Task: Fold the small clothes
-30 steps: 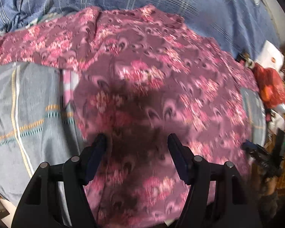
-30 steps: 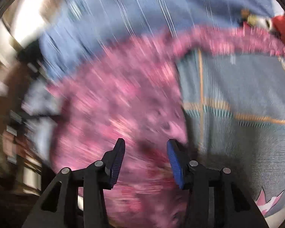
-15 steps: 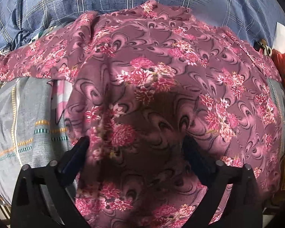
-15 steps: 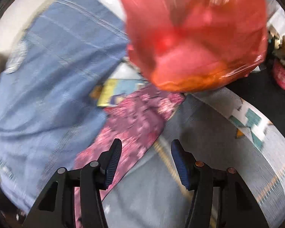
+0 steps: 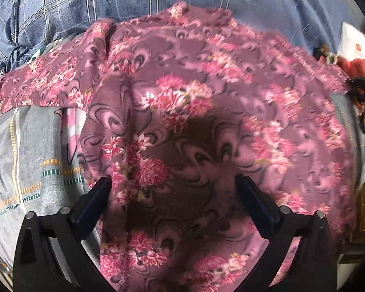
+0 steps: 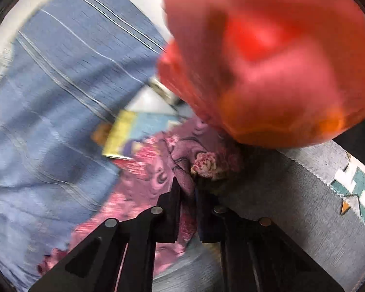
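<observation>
In the left wrist view the floral garment [image 5: 194, 126] lies spread across a grey striped sheet [image 5: 24, 160], with a blue plaid cloth [image 5: 85, 7] behind it. The left gripper [image 5: 172, 189] hangs over it, jaws released wide, and its shadow darkens the print. The garment's near edge is cut off below the frame, and its right side is blurred.

The right wrist view alone shows the right gripper [image 6: 187, 194], jaws clenched on a fold of the garment's corner. A red plastic bag [image 6: 267, 56] looms close above, blurred, hiding what lies behind it. A yellow-and-blue packet [image 6: 131, 131] beside the garment is hard to make out.
</observation>
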{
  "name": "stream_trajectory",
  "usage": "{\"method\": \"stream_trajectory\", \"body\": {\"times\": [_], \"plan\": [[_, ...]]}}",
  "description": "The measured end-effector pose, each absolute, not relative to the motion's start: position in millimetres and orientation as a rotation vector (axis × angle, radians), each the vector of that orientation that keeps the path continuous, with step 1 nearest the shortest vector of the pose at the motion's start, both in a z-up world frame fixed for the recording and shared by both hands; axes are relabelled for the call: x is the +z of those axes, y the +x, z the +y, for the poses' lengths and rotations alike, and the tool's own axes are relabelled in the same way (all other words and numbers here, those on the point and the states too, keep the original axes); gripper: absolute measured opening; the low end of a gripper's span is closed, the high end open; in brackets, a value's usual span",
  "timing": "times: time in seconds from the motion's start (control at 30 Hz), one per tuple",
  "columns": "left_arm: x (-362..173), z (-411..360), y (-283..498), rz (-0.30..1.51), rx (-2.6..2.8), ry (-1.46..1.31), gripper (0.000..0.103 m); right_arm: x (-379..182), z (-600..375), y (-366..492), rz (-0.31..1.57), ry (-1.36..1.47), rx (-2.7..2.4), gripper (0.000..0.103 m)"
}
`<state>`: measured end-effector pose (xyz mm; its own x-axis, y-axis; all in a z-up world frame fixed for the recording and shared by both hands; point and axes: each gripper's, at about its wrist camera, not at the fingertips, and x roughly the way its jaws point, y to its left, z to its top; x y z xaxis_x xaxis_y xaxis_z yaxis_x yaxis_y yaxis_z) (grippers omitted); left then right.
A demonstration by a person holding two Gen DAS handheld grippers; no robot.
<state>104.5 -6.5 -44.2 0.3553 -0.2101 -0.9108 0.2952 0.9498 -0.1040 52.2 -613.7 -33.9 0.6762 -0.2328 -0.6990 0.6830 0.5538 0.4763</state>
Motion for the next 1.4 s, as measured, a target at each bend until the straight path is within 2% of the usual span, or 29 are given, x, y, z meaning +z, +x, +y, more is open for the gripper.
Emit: {"method": "stream_trajectory", "body": {"times": [0.3,0.43,0.63,0.93,1.27,1.4], "plan": [[9,12,142,1.016,-0.346,0.064,0.103,55,-586,25,0.392,0.734,-0.531,0.009],[-2,25,188,1.073,-0.289,0.023,0.103,78,-590,18,0.357,0.729,-0.591,0.009],[-19,31,214,1.138,-0.323,-0.076,0.102,87,-551,36,0.416,0.691,-0.503,0.009],[-35,52,226,1.167,-0.387,-0.181,0.102,73,-403,113,0.549,0.661,-0.133,0.009],[-38,84,235,1.180,-0.392,-0.342,0.102,26,-194,172,0.765,0.603,0.266,0.009],[-39,81,232,1.182,-0.421,-0.339,0.102,-13,-131,170,0.928,0.563,0.353,0.026]]}}
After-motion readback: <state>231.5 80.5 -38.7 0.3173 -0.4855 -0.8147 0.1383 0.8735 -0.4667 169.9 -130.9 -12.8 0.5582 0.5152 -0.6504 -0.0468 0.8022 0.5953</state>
